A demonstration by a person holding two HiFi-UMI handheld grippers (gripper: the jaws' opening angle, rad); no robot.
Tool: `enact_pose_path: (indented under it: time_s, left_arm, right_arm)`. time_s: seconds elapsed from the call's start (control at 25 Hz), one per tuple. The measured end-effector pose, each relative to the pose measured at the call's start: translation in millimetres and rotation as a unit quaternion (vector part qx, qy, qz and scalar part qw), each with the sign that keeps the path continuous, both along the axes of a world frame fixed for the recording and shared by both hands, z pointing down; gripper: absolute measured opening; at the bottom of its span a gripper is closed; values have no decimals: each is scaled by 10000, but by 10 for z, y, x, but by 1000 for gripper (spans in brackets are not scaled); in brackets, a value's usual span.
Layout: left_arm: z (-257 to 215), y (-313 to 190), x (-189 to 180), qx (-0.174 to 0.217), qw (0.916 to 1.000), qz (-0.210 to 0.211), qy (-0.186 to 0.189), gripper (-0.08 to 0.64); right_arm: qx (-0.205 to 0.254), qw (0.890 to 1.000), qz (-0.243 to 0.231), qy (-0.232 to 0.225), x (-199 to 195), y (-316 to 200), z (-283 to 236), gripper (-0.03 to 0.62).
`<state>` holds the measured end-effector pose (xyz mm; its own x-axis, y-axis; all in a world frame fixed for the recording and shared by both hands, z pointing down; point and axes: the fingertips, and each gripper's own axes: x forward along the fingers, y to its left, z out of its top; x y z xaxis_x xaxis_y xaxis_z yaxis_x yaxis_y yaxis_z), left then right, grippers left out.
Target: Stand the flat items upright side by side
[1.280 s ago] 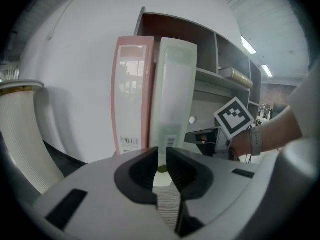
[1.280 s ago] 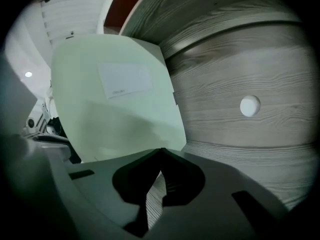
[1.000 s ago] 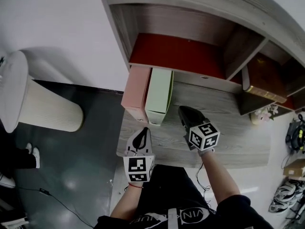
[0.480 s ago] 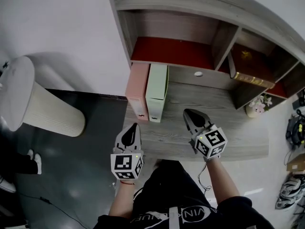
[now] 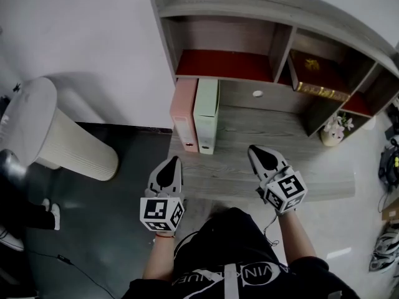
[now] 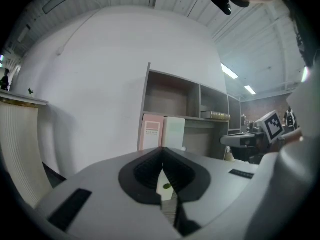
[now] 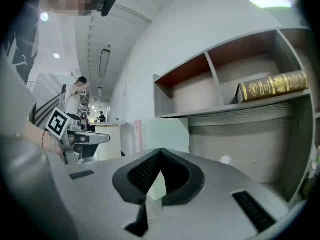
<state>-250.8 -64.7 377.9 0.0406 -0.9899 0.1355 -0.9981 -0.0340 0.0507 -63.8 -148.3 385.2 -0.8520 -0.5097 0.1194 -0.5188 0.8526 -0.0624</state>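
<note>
A pink file box and a pale green file box stand upright side by side at the left end of the grey wooden desk, under the shelf unit. They also show in the left gripper view as the pink box and the green box. My left gripper is shut and empty, held off the desk's near left corner. My right gripper is shut and empty too, raised over the desk's near edge, right of the boxes. Neither touches a box.
The shelf unit above the desk has a red-floored compartment and a dark book lying flat. A small flower pot stands at the desk's right end. A white ribbed cylinder stands on the dark floor to the left.
Both grippers have drawn back from the two upright boxes toward the near edge of the desk and risen. The head view has tilted, showing more of the shelf.
</note>
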Motion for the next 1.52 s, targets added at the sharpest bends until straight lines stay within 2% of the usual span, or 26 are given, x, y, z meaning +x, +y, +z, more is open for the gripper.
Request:
enact_pose_path:
  time_s: [0.36,0.52,0.76,1.0,1.32,1.52]
  left_arm:
    - [-217,177,122,286,9996,-50,-29,5]
    - [-303,267,200,376,9992,-151,11,5]
    - [-349,460,331,466,9983,-348,-40,5]
    - [-322,707,423,462,9975,-525,-38,5]
    - [-387,948,508,602,9961,-647,-74,5]
    - [-399,1041,573,622,9962,-599,-98,5]
  right_arm:
    - [212,9992,124,-324,309,146,-297,9]
    - [232,9992,68,-305,409,231,-333,9]
    - [165,9991,26,-381,619,371,-339,9]
    - [8,9971,-73,-751,755,546,-400,9]
    - [105,9988,-1,-473,922,747,-343,9]
    - [69,9963,-80,-847,933,873,-443,9]
